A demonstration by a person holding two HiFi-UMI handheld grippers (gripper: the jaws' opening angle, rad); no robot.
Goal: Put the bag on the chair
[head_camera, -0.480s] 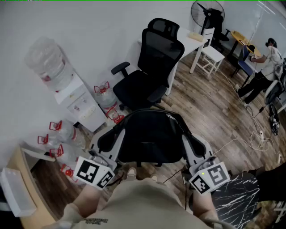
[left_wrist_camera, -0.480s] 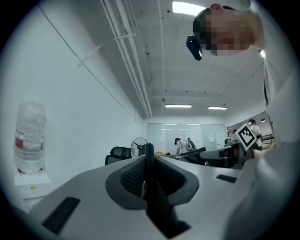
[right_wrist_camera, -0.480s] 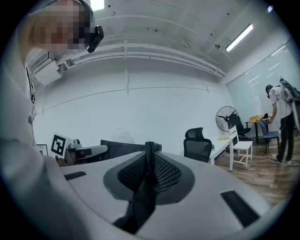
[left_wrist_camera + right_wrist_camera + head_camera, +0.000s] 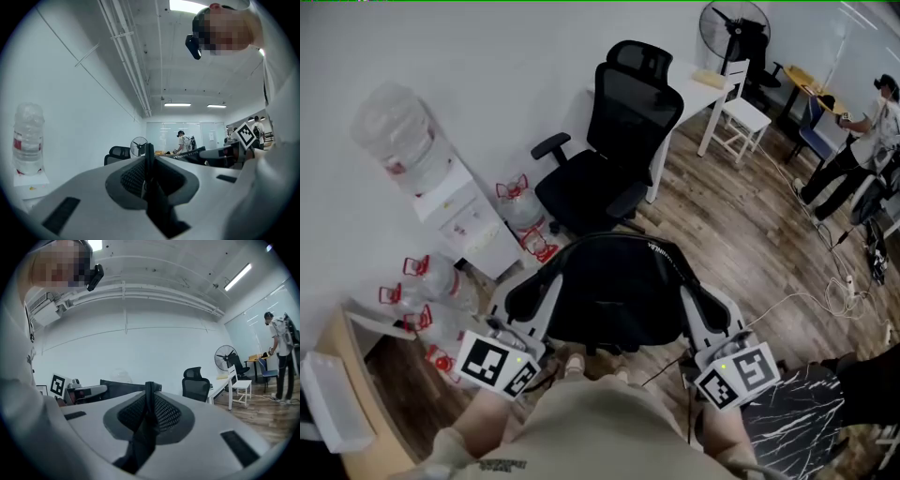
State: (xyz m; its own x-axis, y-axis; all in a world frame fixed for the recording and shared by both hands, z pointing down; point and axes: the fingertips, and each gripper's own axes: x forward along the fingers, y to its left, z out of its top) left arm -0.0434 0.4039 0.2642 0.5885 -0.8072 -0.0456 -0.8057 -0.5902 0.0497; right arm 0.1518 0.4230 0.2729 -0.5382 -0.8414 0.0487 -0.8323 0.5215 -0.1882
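Note:
A black bag point(image 4: 614, 291) hangs in front of me, stretched between my two grippers above the wood floor. My left gripper point(image 4: 536, 291) is shut on the bag's left edge, and my right gripper point(image 4: 696, 307) is shut on its right edge. In the left gripper view a thin black fold of the bag point(image 4: 149, 159) stands pinched in the left gripper point(image 4: 149, 180). The right gripper view shows the same kind of fold point(image 4: 149, 397) clamped in the right gripper point(image 4: 147, 420). The black office chair point(image 4: 609, 159) stands just beyond the bag, by the wall, its seat bare.
A water dispenser point(image 4: 450, 202) with several jugs point(image 4: 422, 281) on the floor stands at the left. A white desk point(image 4: 703, 89), a white chair point(image 4: 745, 117) and a fan point(image 4: 736, 23) lie behind. Cables point(image 4: 834, 291) run at the right, near a person point(image 4: 867, 131).
The bag and both grippers hold nearly the same place. The person at the far right has shifted a little to the right.

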